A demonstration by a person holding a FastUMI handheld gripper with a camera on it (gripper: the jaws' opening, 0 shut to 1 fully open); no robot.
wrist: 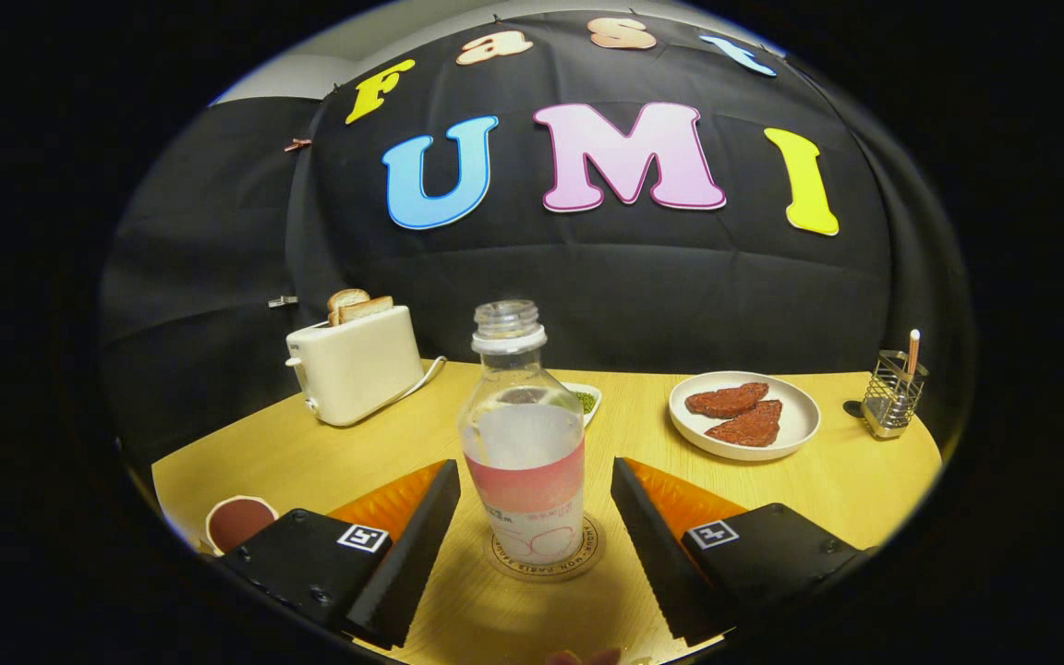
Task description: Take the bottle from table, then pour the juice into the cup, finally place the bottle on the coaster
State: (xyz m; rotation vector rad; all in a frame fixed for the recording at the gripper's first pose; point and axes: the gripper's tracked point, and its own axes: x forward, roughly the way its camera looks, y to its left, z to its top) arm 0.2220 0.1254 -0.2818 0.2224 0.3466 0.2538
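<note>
While bottle (525, 439) hides coaster (546, 562) centre | gripper (532, 499) spread, apart | cup (238, 522) half-hidden

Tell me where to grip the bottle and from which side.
Grip the bottle on its straight lower body, around the label band, coming in level from the front as the gripper is now. It stands upright on the coaster between the open fingers; the neck narrows above, so the wider body probably gives the firmer hold.
</note>
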